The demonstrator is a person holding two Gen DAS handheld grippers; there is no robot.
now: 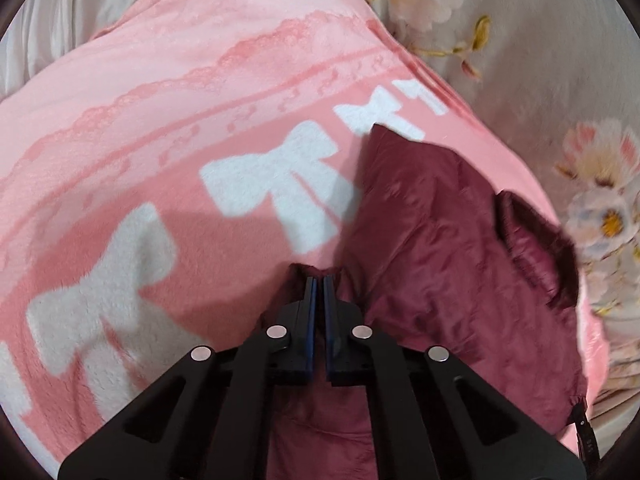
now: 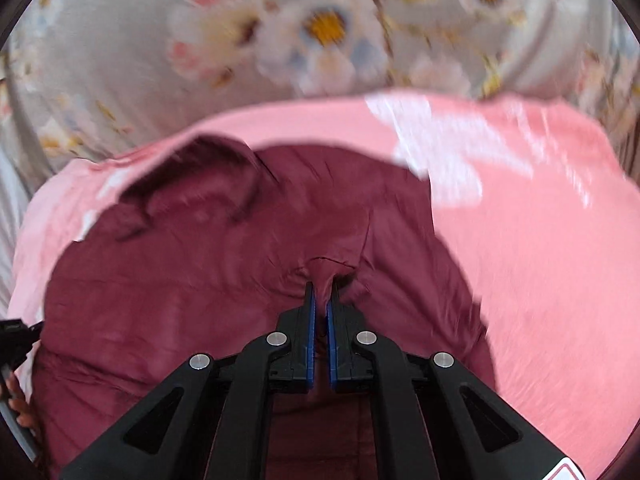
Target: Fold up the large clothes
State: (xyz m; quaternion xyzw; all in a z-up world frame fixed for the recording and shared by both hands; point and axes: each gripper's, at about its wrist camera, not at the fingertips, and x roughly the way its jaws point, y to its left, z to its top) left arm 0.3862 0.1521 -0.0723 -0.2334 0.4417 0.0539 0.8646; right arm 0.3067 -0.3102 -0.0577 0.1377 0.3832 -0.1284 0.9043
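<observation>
A dark maroon garment (image 1: 448, 240) of shiny fabric lies spread on a pink fleece blanket (image 1: 168, 112) printed with white bows. In the left wrist view my left gripper (image 1: 319, 280) is shut, its blue pads pinching the garment's near edge at the blanket's side. In the right wrist view the same maroon garment (image 2: 224, 264) fills the middle. My right gripper (image 2: 321, 286) is shut on a raised fold of it, with cloth bunched up between the fingertips. The garment's far part is rumpled and shadowed.
The pink blanket (image 2: 540, 248) lies on a grey bedsheet with large flowers (image 2: 320, 28), also visible as the floral bedsheet (image 1: 560, 60) to the right. The other gripper (image 2: 16, 340) and a hand show at the far left edge of the right wrist view.
</observation>
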